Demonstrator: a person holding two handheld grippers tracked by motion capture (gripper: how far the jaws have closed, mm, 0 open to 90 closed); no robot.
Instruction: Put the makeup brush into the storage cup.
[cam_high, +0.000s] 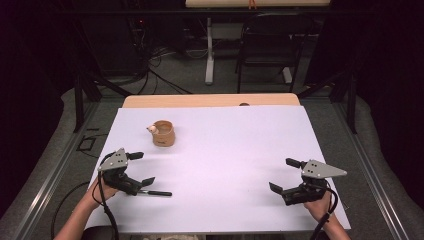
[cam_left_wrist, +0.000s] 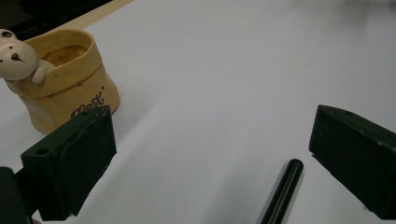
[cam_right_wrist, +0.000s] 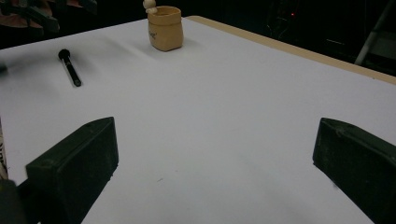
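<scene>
The left gripper (cam_high: 141, 168) hangs low over the white table (cam_high: 225, 150) with its jaws spread wide and nothing between them. A black pen (cam_high: 155, 193) lies flat on the sheet just under and beside the jaw nearer the person; in the left gripper view the pen (cam_left_wrist: 282, 191) runs up from the bottom edge between the two jaws, close to the right-hand one, and it looks apart from that jaw, though the angle makes this hard to judge. Ahead of this gripper, a little beyond its farther jaw, stands a tan pot (cam_high: 163, 133) (a small pale bear figure leans on its rim), upright and well clear of the pen. The right gripper (cam_high: 285, 175) rests near the table's other side, jaws likewise spread and empty, well apart from pen and pot.
</scene>
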